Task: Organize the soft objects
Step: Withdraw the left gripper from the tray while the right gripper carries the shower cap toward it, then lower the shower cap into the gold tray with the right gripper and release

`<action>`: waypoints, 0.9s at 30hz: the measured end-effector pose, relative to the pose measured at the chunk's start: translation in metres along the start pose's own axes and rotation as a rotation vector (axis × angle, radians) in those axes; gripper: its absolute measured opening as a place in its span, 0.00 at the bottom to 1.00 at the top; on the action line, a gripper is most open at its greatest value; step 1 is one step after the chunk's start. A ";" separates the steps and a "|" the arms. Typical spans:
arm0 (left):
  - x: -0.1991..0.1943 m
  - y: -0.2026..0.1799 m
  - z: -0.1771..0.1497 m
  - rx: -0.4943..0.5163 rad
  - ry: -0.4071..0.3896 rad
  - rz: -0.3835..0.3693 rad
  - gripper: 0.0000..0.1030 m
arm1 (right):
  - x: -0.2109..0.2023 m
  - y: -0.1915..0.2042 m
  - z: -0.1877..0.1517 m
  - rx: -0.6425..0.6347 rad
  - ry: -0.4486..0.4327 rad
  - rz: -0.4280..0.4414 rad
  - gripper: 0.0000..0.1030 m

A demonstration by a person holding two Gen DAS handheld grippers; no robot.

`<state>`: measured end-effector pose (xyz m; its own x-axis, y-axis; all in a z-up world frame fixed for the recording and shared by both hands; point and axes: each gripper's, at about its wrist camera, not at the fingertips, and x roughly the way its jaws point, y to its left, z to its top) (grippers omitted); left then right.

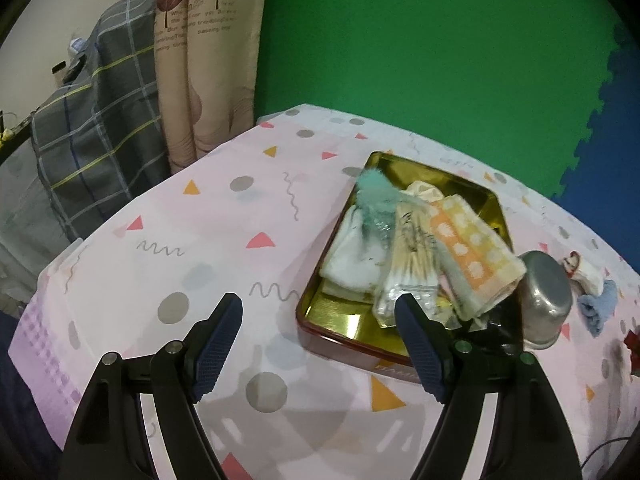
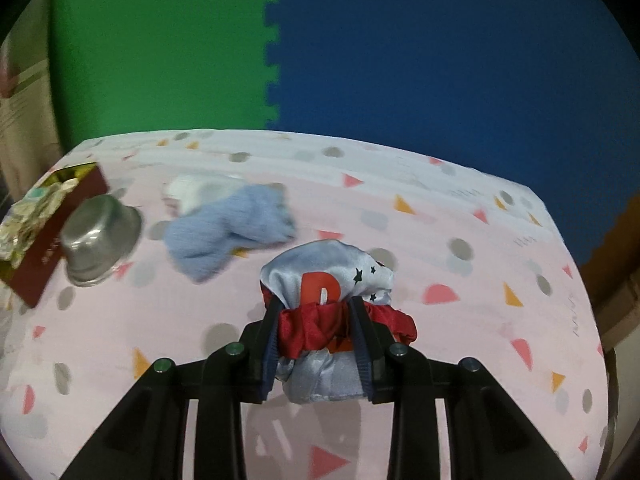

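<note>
My right gripper (image 2: 316,300) is shut on a silver-blue satin pouch (image 2: 320,264) with a red letter and a red ruffled band, held just above the patterned tablecloth. A light blue knitted cloth (image 2: 228,228) lies further back on the left, with a white soft item (image 2: 196,192) behind it. The gold-lined tin (image 1: 344,336) holds a teal fluffy piece (image 1: 376,188), a white cloth (image 1: 352,264), an orange dotted towel (image 1: 472,248) and a packet of cotton swabs (image 1: 412,264). My left gripper (image 1: 319,300) stands open by the tin's near corner, with nothing between its fingers.
A steel cup (image 1: 544,300) lies upside down beside the tin's right side, also seen as the steel cup (image 2: 96,236) next to the tin (image 2: 44,256). The table ends at a green and blue foam wall behind. Curtains and a plaid cloth (image 1: 96,128) hang at the left.
</note>
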<state>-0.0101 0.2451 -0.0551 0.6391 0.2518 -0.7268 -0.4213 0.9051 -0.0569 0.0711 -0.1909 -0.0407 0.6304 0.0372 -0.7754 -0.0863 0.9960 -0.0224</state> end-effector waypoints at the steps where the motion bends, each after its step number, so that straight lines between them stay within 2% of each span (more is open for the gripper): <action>1: -0.002 -0.001 0.000 0.002 -0.008 -0.013 0.74 | -0.002 0.006 0.002 -0.008 -0.003 0.014 0.31; 4: -0.008 -0.007 0.000 0.024 -0.034 -0.041 0.80 | -0.007 0.028 0.008 -0.038 -0.015 0.056 0.31; 10: -0.010 -0.012 0.000 0.056 -0.046 -0.034 0.80 | -0.016 0.068 0.021 -0.094 -0.034 0.143 0.31; 23: 0.004 0.024 0.004 -0.112 0.006 0.034 0.80 | -0.027 0.174 0.051 -0.202 -0.048 0.360 0.31; 27: 0.011 0.037 0.004 -0.148 0.026 0.090 0.80 | -0.028 0.216 0.058 -0.248 -0.050 0.419 0.31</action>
<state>-0.0156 0.2825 -0.0622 0.5785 0.3186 -0.7509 -0.5674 0.8185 -0.0899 0.0797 0.0280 0.0129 0.5381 0.4402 -0.7188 -0.5174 0.8457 0.1305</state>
